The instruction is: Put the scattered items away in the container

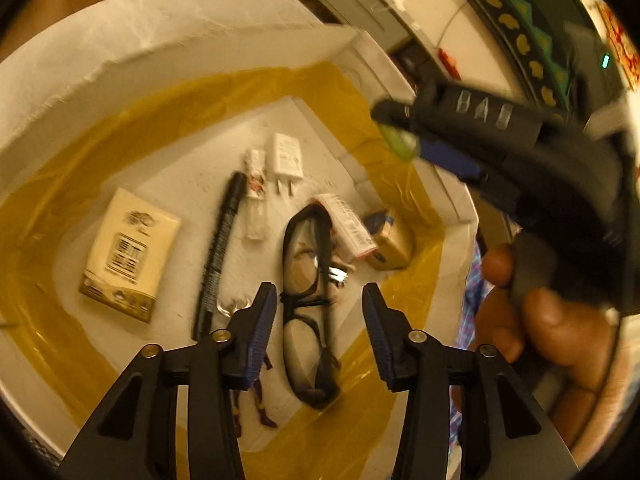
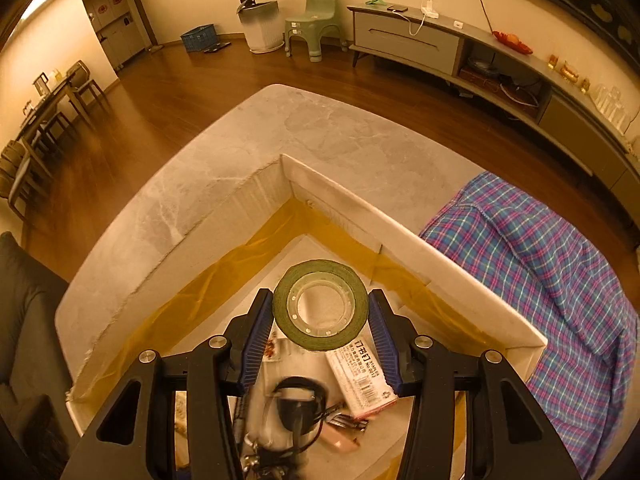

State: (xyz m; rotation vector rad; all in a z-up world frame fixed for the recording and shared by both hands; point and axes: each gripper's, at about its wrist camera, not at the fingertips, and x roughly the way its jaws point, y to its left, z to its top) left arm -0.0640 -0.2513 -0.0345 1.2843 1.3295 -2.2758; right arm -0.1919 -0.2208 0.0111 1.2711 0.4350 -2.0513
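A white box (image 1: 120, 52) lined with yellow tape sits on a marble table and holds the tidied items. In the left wrist view I see black glasses (image 1: 306, 300), a black pen (image 1: 220, 248), a white charger (image 1: 286, 160), a tissue pack (image 1: 128, 260) and a staples box (image 1: 348, 228) inside it. My left gripper (image 1: 320, 320) is open and empty above the glasses. My right gripper (image 2: 320, 316) is shut on a green tape roll (image 2: 320, 304) and holds it over the box (image 2: 400, 240). It also shows in the left wrist view (image 1: 404, 136).
A small gold carton (image 1: 392, 240) lies in the box near its right wall. A plaid cloth (image 2: 540, 260) lies right of the box. The marble table (image 2: 280, 140) extends beyond the box, with wood floor and a TV cabinet (image 2: 420, 40) behind.
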